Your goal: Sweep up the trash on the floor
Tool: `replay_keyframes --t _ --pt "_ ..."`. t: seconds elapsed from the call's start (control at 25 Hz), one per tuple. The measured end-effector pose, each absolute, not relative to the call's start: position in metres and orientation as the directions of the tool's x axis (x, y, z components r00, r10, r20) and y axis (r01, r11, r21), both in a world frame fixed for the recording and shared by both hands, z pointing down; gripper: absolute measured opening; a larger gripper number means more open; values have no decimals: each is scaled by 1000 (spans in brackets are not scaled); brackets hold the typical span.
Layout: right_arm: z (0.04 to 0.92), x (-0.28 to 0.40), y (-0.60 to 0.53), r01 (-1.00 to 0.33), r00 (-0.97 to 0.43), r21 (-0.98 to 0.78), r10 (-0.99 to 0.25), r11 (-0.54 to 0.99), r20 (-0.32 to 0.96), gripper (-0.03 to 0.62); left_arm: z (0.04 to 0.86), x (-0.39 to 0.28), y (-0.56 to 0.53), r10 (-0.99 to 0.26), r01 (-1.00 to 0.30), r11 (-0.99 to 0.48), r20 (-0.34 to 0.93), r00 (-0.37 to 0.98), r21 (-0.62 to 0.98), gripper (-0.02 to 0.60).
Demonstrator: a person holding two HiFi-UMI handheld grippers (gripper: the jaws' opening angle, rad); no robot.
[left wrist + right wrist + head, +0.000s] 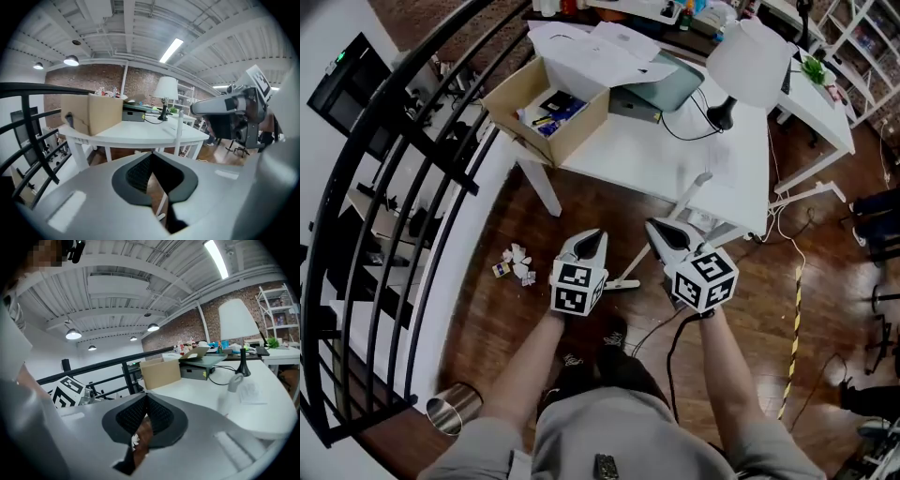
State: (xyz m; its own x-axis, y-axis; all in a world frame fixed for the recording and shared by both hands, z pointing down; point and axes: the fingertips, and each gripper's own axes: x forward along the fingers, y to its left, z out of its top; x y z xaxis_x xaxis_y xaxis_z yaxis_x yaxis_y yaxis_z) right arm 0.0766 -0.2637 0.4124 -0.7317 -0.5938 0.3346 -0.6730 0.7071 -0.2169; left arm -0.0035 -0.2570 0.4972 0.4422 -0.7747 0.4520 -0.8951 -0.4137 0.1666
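Observation:
Small white and yellow scraps of trash [515,263] lie in a heap on the wooden floor, beside the white table's left leg. In the head view my left gripper [592,237] is held at waist height to the right of the heap and well above the floor, shut with nothing in it. My right gripper [656,228] is beside it, also shut and empty. A white long-handled tool [679,207] leans against the table edge just ahead of the right gripper, its foot on the floor. From the left gripper view [151,155] and the right gripper view [146,397] the jaws meet at their tips.
The white table [675,150] carries a cardboard box [549,109], papers, a grey device and a lamp [748,64]. A black railing [403,187] runs along the left. A metal can [453,407] stands on the floor at the lower left. Cables trail on the floor at the right.

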Motion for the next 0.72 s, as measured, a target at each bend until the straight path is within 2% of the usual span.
replay_keyframes --t 0.32,0.72 --pt "369 -66 -187 -528 -846 -257 -473 810 246 0 437 -137 -170 -853 -943 -295 401 333 155 8" --pt "342 -198 -93 -327 -933 -184 -287 927 216 0 389 -239 -68 -918 -981 -162 349 190 110 8"
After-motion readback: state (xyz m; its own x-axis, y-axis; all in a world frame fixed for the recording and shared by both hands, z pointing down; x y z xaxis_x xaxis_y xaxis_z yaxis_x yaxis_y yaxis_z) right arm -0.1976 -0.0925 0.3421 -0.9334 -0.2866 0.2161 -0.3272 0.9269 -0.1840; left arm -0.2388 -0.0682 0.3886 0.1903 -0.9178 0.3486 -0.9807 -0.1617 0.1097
